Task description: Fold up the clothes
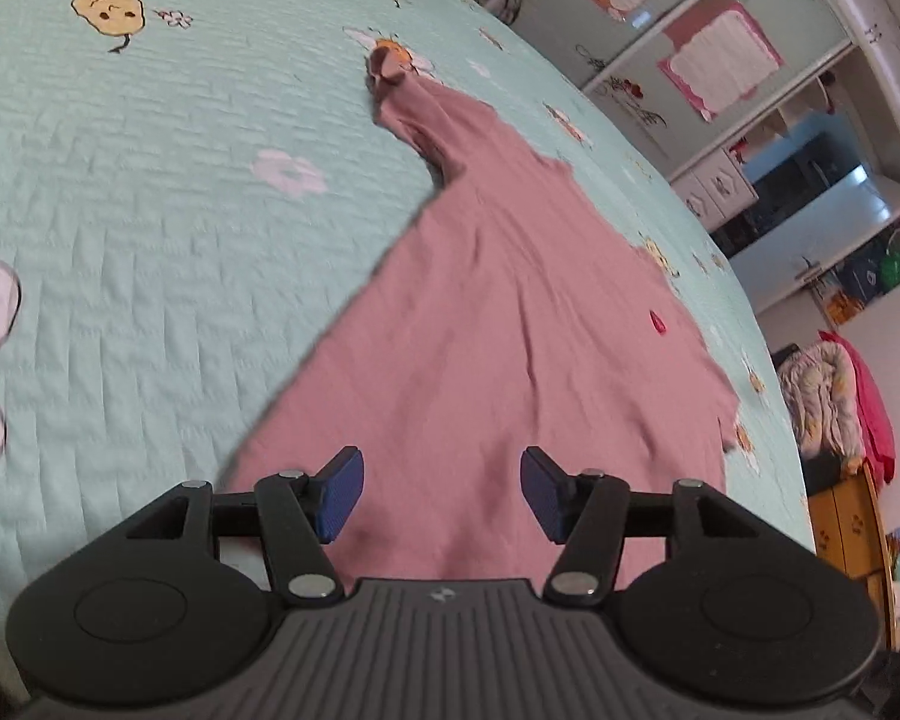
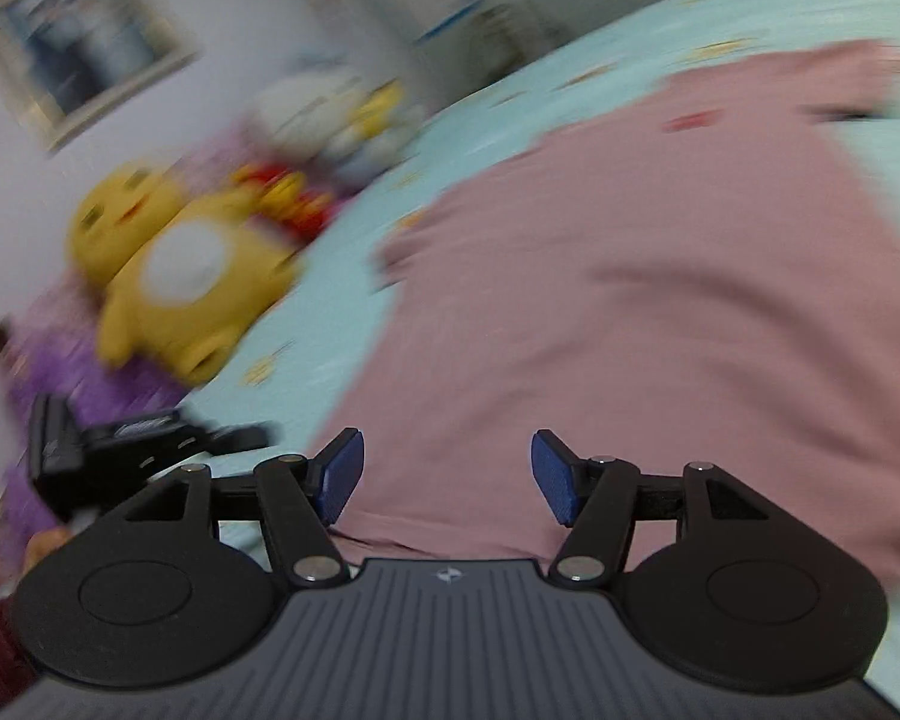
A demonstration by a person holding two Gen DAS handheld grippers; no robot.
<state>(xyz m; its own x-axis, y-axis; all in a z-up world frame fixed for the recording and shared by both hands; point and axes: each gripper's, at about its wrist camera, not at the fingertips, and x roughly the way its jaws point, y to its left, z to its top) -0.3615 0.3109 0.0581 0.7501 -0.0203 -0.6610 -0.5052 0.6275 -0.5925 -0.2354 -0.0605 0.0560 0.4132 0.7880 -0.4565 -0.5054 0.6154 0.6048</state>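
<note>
A dusty-pink long-sleeved garment (image 1: 510, 300) lies spread flat on a mint-green quilted bedspread (image 1: 150, 210). One sleeve (image 1: 402, 96) stretches away toward the far side, and a small red mark (image 1: 657, 321) sits on the cloth. My left gripper (image 1: 441, 480) hovers over the garment's near part, open, with nothing between its blue pads (image 1: 342, 492). The right wrist view is motion-blurred. It shows the same pink garment (image 2: 660, 300) on the bedspread (image 2: 342, 348). My right gripper (image 2: 447, 468) is open above the near hem and holds nothing.
A yellow plush toy (image 2: 174, 276) and other soft toys lie beside the bed's left edge, with a black device (image 2: 120, 444) near them. Beyond the bed are a wardrobe with pink posters (image 1: 720, 60), a heap of clothes (image 1: 828, 402) and a wooden cabinet (image 1: 846, 516).
</note>
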